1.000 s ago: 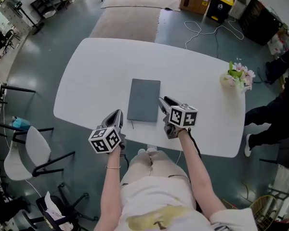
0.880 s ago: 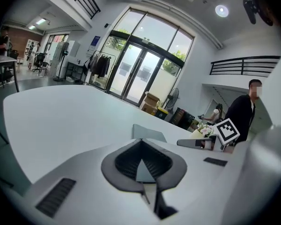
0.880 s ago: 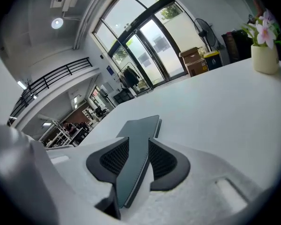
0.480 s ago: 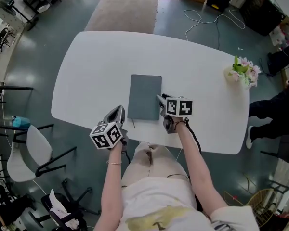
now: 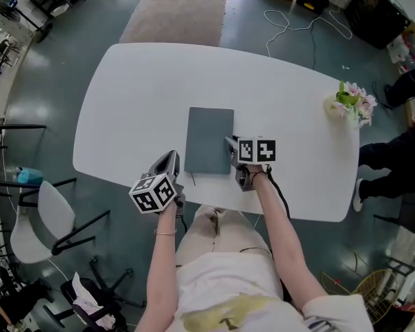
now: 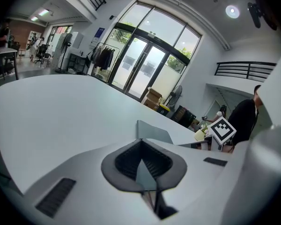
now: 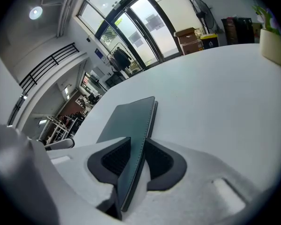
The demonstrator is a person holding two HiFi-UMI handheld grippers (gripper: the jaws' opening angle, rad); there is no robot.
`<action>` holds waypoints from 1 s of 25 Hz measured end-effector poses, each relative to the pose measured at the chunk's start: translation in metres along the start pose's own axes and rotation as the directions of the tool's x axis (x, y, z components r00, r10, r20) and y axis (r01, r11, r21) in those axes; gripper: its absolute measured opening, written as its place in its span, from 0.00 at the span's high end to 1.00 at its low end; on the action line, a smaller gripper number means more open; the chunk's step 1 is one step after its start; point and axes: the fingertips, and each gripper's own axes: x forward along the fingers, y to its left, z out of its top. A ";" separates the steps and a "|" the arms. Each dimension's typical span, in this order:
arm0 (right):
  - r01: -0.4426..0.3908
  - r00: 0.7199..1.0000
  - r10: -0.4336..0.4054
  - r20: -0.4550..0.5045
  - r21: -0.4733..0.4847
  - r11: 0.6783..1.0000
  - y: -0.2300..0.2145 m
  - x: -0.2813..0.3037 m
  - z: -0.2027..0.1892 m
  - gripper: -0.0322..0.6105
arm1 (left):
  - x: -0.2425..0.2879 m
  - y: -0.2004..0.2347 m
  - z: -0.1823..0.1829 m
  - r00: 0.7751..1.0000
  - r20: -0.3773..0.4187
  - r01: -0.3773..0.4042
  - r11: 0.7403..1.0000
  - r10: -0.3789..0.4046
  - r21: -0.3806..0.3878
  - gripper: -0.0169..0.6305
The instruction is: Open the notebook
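Right gripper closing, notebook cover edge between jaws (pad contact unclear).

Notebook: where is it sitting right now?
Head view: the notebook lies on the white table near the person's edge, between the left gripper and the right gripper, whose closing jaws have its right cover edge between them.
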 end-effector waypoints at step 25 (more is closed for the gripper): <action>-0.060 0.997 0.058 0.043 0.063 0.996 0.026 -0.024 0.019 0.88 | -0.002 0.004 0.028 0.998 0.070 0.000 1.000 -0.002 0.029 0.97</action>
